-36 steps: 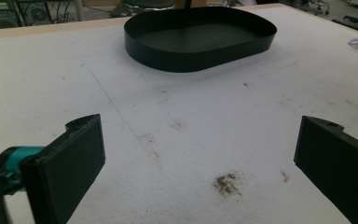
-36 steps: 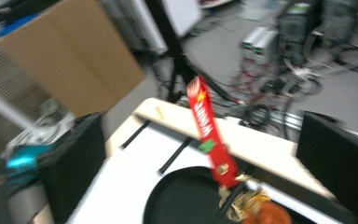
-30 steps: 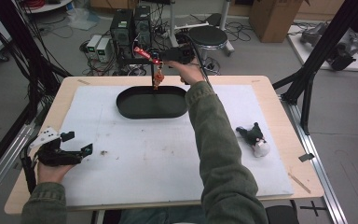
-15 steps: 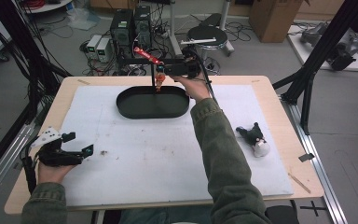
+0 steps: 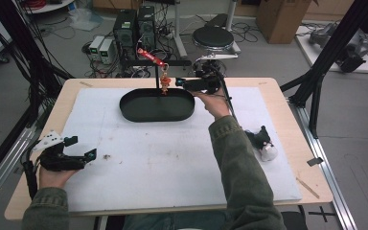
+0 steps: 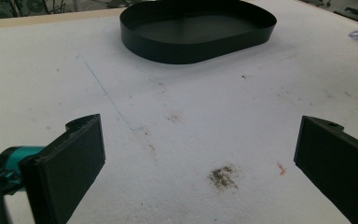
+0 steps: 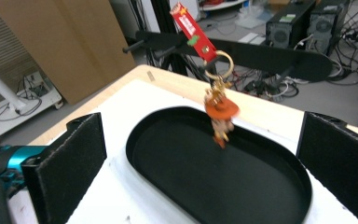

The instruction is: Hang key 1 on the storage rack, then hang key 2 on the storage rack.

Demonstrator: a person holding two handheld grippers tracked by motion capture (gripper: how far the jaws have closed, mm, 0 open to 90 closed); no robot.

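The right gripper [image 5: 179,83] is wide apart near the table's far edge. The little orange keychain [image 7: 220,113] hangs over the black tray [image 5: 139,114]. The left gripper [image 5: 84,148], also apart, rests near the left edge.

A wooden table [image 5: 287,96] carries a white foam sheet [image 5: 172,158] marked with small stains. Beyond its far edge the grey floor [image 5: 76,52] is strewn with tangled cables [image 5: 254,33]. Two black computer towers [image 5: 135,26] stand there, with small pale boxes [image 5: 101,47] just beside them and a round black stool [image 5: 213,37] to their right. A cardboard box [image 5: 275,13] sits further right, and a white board [image 5: 335,60] lies on the floor near it. Black frame posts [image 5: 326,57] rise at both sides of the table. The light is even and dim.
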